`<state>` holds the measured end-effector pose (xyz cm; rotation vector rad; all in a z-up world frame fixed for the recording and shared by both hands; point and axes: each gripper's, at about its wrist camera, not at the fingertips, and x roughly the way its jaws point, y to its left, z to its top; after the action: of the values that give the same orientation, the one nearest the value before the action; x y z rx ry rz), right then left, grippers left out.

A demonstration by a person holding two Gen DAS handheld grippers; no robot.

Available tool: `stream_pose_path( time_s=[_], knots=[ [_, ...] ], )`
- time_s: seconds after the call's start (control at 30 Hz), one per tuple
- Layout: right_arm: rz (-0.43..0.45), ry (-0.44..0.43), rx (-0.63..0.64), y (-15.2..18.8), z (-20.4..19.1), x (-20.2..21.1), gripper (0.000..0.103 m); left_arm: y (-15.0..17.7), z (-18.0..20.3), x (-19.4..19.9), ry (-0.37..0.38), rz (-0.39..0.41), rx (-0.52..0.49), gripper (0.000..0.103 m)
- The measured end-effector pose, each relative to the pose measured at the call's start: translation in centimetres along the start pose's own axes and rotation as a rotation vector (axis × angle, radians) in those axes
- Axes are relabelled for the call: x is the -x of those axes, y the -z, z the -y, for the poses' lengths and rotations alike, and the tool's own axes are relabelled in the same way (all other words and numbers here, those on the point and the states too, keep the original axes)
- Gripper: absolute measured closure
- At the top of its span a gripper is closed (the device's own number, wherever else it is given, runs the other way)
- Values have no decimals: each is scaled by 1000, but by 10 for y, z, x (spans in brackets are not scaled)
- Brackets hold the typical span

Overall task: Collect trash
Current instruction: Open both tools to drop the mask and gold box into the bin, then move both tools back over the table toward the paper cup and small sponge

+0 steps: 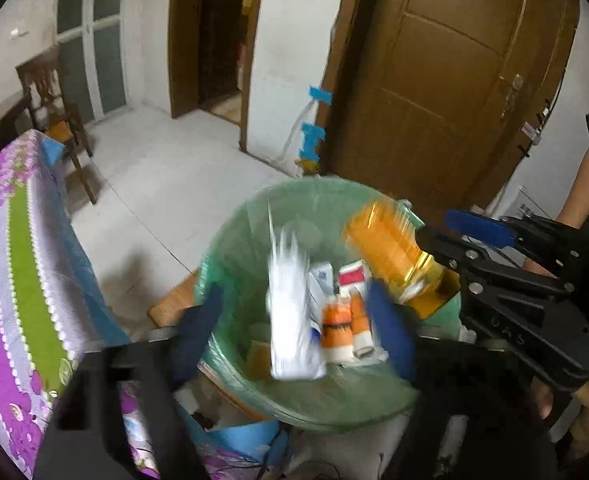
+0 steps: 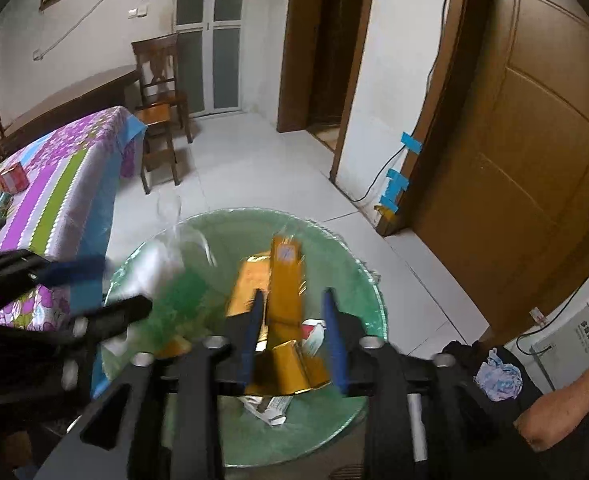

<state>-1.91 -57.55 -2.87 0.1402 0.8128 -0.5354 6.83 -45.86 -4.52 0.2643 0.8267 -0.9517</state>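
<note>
Trash is dropping into the green-lined bin, which is sitting on the pale tiled floor just beside the desk with its purple, green and white striped cloth. Going from the left, the left tool is hanging over the bin's mouth with its blue fingers spread and nothing pressed between them; a blurred white packet is falling free between them, so it looks released on purpose to land among the orange-and-white cartons already inside. Further right, the right tool is pointing down into the same bin, its jaws parting around a gold box that is no longer pinched and seems to be slipping in. Both are being held over the opening so nothing misses. Behind, a wooden chair is standing by a glazed door, and a brown door is closing off the right side.
</note>
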Motion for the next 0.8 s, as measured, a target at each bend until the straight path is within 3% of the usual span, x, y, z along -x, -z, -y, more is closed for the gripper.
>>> stream_pose_path(
  time_s=[0.13,0.23,0.4,0.53,0.8],
  knots=[
    [17,7,-10,2,-2,8,60,2,-7,5,-22,7,7,27],
    [81,-15,1,4,-15,31,54,8,-16,19,-40,27,21,26],
    [338,-167,39,23,-75,102,16,38,-39,80,-140,137,10,14],
    [445,-309,88,39,-139,130,15,72,-68,135,-252,228,54,7],
    [516,-546,185,48,-258,151,13,135,-152,229,-516,320,228,6]
  ],
)
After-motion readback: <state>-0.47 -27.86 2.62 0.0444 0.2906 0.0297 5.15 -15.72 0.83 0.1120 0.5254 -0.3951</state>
